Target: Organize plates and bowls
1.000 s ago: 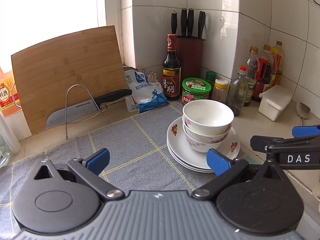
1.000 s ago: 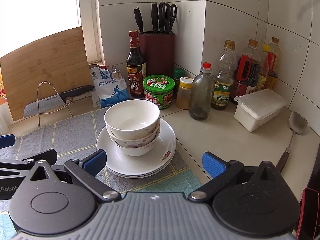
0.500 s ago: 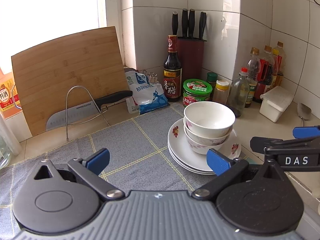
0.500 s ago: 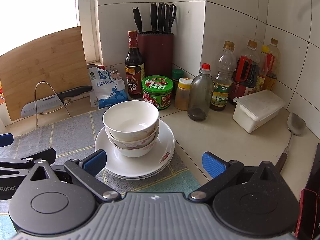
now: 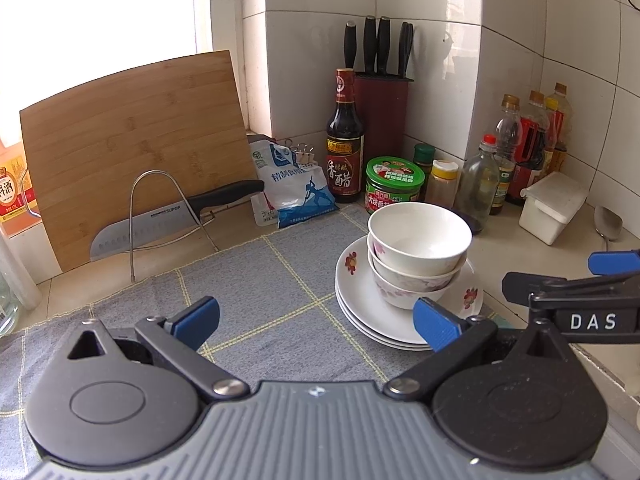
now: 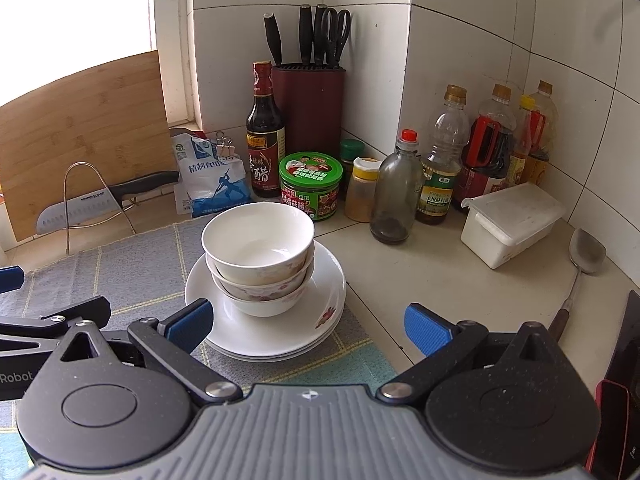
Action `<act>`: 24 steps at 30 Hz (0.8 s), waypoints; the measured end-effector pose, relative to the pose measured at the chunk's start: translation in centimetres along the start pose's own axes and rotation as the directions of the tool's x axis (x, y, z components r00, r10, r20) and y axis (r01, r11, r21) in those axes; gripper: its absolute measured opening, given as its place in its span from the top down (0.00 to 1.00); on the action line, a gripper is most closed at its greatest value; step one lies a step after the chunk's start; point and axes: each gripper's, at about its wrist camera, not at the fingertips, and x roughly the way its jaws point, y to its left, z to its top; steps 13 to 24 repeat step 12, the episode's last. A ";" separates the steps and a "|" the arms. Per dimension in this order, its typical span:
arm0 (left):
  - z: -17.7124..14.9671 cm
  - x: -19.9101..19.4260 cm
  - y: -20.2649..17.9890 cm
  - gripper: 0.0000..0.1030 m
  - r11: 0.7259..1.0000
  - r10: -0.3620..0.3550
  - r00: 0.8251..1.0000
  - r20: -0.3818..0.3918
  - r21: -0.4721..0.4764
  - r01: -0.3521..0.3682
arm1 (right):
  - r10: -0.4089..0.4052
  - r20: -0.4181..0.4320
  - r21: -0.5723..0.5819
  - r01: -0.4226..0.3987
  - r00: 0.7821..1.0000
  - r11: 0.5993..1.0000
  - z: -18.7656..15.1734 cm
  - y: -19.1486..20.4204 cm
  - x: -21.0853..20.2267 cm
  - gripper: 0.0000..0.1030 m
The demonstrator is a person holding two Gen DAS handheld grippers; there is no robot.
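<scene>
Both my grippers are spread wide and empty: the left gripper sits over the grey mat, the right gripper just short of the dishes. The bowls are nested, three as far as I can count, on a stack of plates at the mat's right edge. From the left wrist my right fingertip pad covers part of the plates' near rim, so I can't count the plates surely there. Behind them a green jar is partly hidden by the top bowl in the left view. The knife lies on a wire rack before the board. At the right edge of the right view a dark object is cut off; I can't tell what it is.
</scene>
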 end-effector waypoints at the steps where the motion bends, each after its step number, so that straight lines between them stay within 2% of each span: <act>1: 0.0 0.0 0.0 0.00 1.000 -0.001 1.000 0.000 -0.001 0.001 | -0.002 0.000 0.000 0.002 1.000 1.000 0.0 0.0 0.0 0.00; 24: 0.0 0.1 0.1 0.00 1.000 0.001 1.000 -0.002 -0.003 -0.001 | -0.010 -0.001 -0.004 0.010 1.000 1.000 0.0 0.3 -0.1 0.00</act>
